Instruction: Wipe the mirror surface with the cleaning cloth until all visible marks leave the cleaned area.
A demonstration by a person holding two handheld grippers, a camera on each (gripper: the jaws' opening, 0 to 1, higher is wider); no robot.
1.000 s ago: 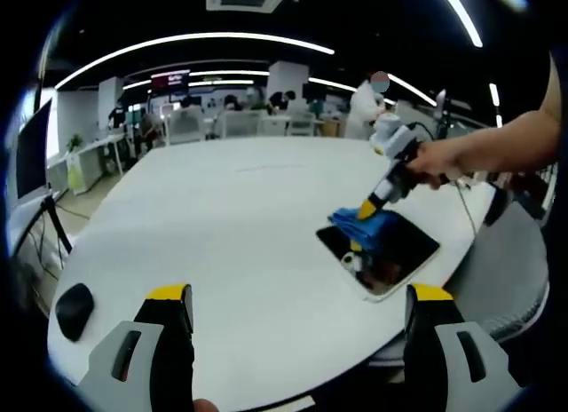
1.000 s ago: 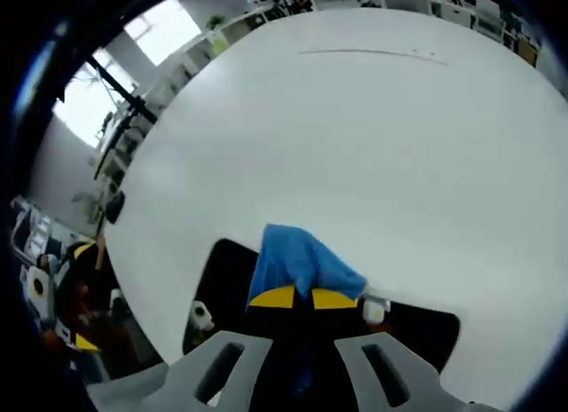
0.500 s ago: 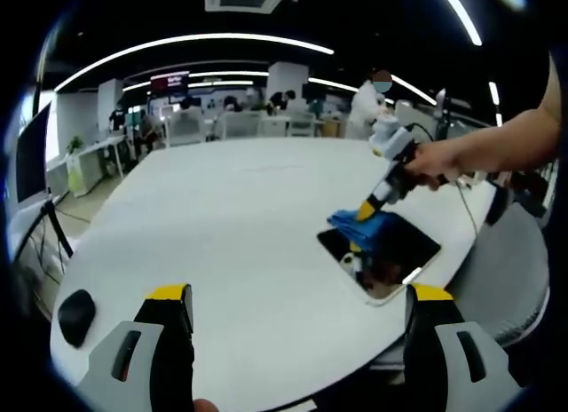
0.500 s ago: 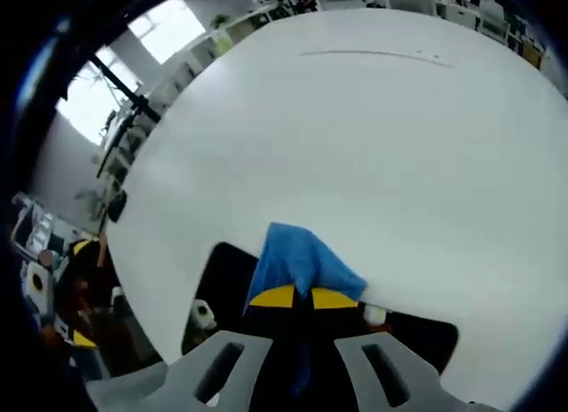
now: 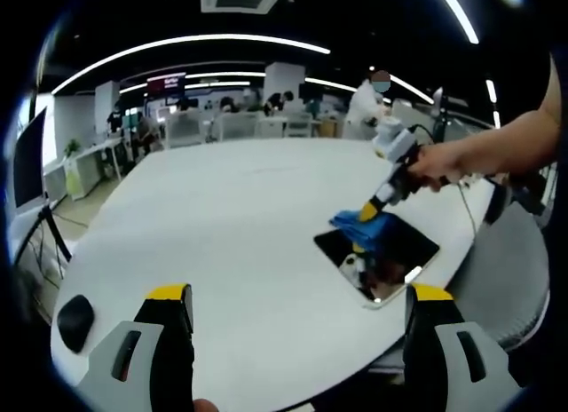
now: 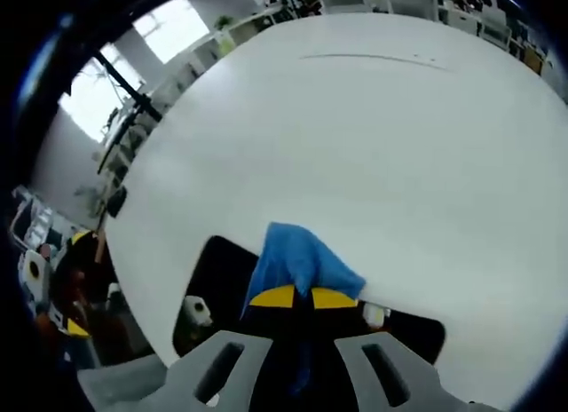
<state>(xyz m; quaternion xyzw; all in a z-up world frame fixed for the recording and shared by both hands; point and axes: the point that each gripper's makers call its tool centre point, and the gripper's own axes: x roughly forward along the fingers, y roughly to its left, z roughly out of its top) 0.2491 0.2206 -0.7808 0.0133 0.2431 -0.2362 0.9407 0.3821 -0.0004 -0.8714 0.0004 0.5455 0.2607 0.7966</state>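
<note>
Blue cleaning cloth (image 6: 300, 263) pinched tight in my right gripper (image 6: 303, 297), pressed on the mirror (image 6: 217, 279) near the table (image 6: 373, 154) edge. Left gripper (image 5: 297, 297) idle, jaws apart. Best: even pressure, overlapping passes, cloth flat on the glass.

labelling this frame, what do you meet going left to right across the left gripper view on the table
small black oval object near the table's edge → dark rectangular mirror with the blue cleaning cloth on its far end → right gripper clamped on that cloth
</note>
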